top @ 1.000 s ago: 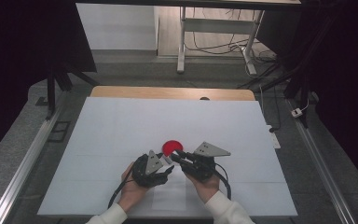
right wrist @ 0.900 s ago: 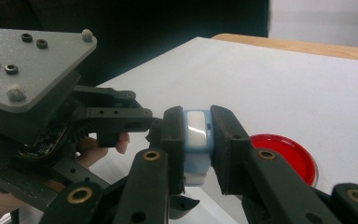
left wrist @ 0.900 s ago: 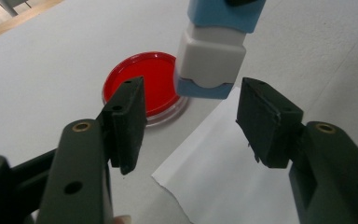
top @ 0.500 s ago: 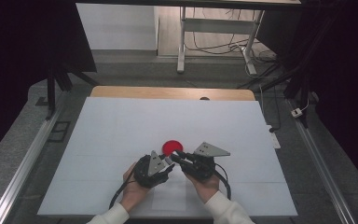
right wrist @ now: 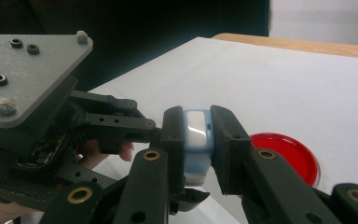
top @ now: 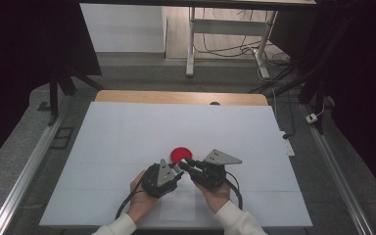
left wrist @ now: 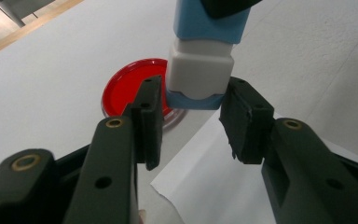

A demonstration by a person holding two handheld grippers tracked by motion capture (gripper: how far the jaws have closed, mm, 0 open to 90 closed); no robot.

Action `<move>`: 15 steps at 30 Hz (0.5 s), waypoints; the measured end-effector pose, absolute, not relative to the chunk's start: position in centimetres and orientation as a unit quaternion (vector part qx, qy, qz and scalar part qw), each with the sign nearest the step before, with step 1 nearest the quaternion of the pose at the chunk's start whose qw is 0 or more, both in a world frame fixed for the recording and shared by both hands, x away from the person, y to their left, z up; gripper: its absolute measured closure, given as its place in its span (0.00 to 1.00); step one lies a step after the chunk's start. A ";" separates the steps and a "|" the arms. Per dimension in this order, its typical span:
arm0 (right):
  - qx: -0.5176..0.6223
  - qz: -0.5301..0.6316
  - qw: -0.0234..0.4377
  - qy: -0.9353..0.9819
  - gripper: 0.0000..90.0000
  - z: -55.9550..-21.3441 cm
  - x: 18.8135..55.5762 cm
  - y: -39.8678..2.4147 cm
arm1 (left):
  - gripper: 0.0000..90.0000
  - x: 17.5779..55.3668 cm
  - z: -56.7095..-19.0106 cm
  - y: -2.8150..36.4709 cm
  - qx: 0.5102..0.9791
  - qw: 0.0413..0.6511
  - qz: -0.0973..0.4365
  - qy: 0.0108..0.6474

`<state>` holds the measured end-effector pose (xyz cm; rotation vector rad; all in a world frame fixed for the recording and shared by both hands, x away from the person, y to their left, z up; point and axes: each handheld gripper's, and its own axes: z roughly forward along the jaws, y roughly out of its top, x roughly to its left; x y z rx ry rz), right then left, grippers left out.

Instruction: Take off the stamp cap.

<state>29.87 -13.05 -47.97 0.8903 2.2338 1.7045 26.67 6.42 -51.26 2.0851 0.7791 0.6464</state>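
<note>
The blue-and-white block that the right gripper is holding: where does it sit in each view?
High view: blue-and-white block, low centre, between the two grippers, just below the red lid.
Left gripper view: top centre, its lower end between the left gripper's jaws.
Right gripper view: centre, clamped by the right gripper.
Shared landmark: the red lid.

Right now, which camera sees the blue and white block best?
The left gripper view: the blue and white block hangs close up between the left gripper jaws, which have just been closing. The right gripper view shows its narrow edge clamped in the right gripper. The high view shows just a speck.
</note>
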 end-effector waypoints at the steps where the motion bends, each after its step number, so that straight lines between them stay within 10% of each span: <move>1: 0.301 0.576 0.096 0.754 0.84 -48.0 29.9 -13.0 | 0.66 26.7 -51.3 6.4 0.824 0.401 0.256 0.308; 15: 0.303 0.577 0.095 0.753 0.84 -48.0 29.9 -13.1 | 0.71 26.7 -51.3 6.4 0.826 0.400 0.256 0.305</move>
